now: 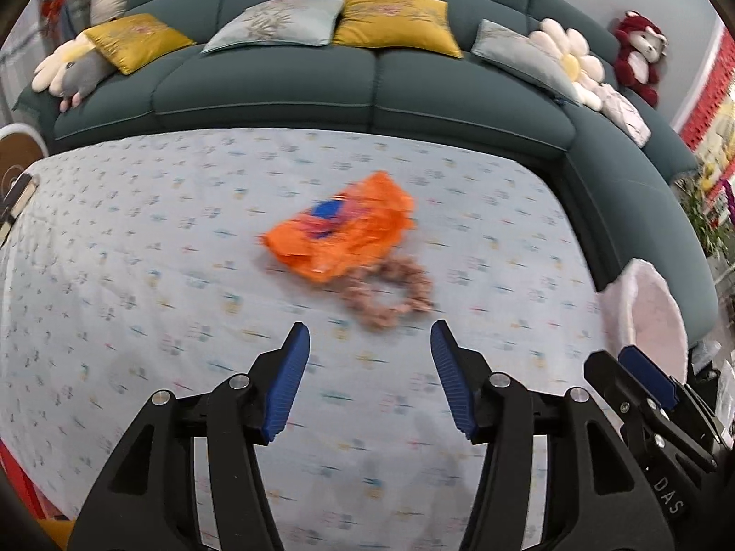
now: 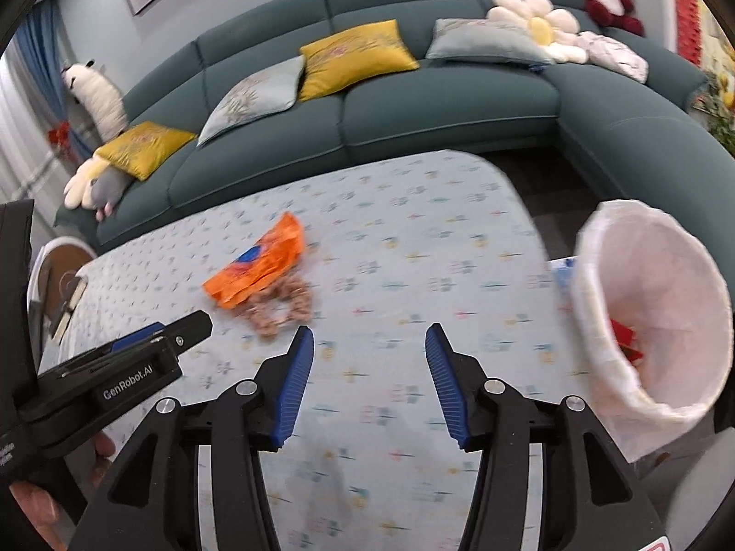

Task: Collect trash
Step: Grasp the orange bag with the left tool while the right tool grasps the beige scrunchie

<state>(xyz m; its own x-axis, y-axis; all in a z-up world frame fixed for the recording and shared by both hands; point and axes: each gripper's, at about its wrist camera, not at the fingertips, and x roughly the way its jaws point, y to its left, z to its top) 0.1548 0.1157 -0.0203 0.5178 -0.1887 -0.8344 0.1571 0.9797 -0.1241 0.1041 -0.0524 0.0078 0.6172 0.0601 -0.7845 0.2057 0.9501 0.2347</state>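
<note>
Both the left gripper (image 1: 370,344) and right gripper (image 2: 370,349) hover with jaws half open and empty, since the orange wrapper (image 1: 337,229) lies on the bench (image 1: 138,275), the lined bin (image 2: 652,303) waiting beside it.

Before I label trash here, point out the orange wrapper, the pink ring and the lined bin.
orange wrapper (image 1: 340,229): left wrist view, middle of its crumpled face.
pink ring (image 1: 390,289): left wrist view, its fuzzy band.
lined bin (image 2: 592,303): right wrist view, near rim.

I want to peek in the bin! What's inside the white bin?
The white bin has a thin white liner, and red scraps lie near its bottom. Its near wall hides whatever else lies deeper inside.
</note>
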